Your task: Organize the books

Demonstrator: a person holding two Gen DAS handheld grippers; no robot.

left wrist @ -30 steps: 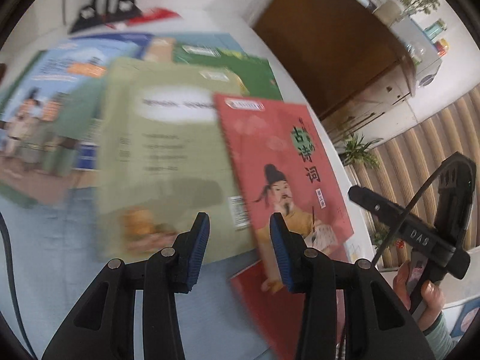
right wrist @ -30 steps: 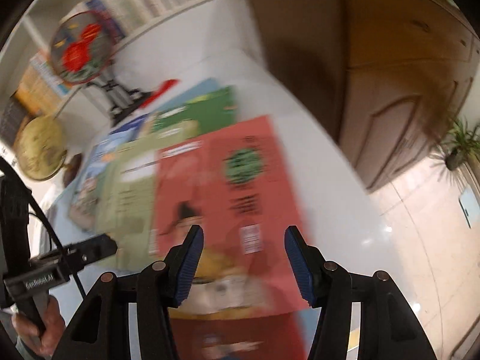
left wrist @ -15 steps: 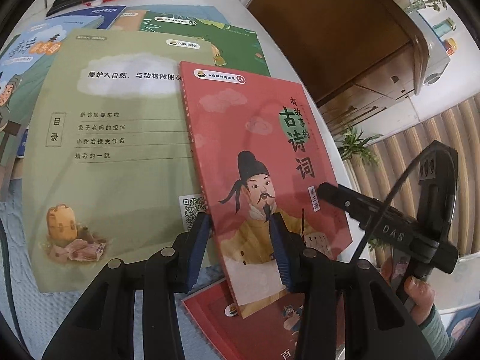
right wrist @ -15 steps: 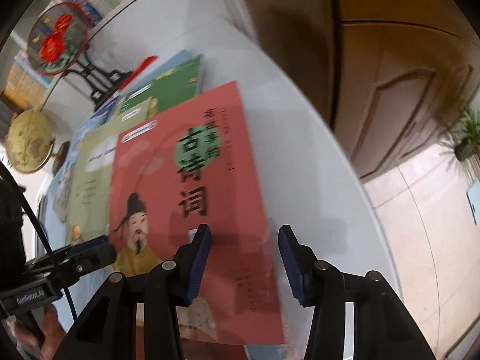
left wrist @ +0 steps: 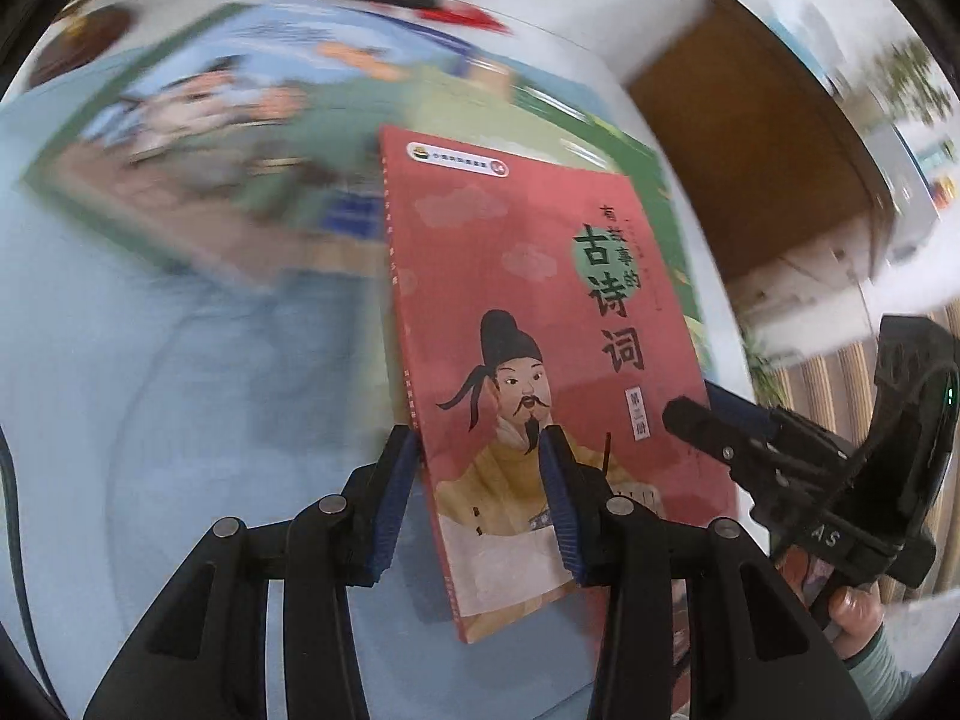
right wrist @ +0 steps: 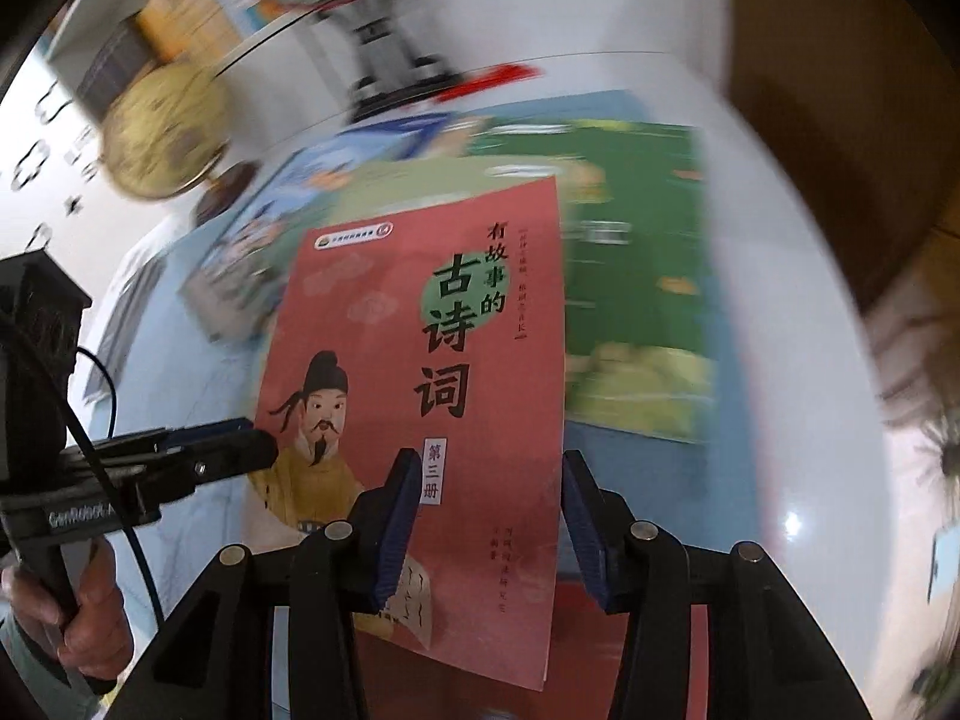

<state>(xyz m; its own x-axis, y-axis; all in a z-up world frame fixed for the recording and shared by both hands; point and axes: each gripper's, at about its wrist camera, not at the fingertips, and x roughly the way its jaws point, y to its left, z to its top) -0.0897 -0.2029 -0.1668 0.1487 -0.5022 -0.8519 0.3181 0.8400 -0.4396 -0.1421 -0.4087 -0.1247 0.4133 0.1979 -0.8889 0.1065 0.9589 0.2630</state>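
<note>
Above the surface (left wrist: 180, 420) | red book (left wrist: 540, 312) lifted clear for stacking | left gripper (left wrist: 480, 504) fingers straddle spine edge, narrow | right gripper (right wrist: 489, 516) fingers straddle opposite edge, grip unclear

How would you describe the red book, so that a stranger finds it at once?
On the white table, several picture books lie spread out. The red book is nearest, between both grippers. Only it has a salmon-red cover, showing a bearded man in a black hat and yellow robe.

Left gripper (left wrist: 477, 492) jaws parted, right gripper (right wrist: 489, 516) jaws parted, side by side
</note>
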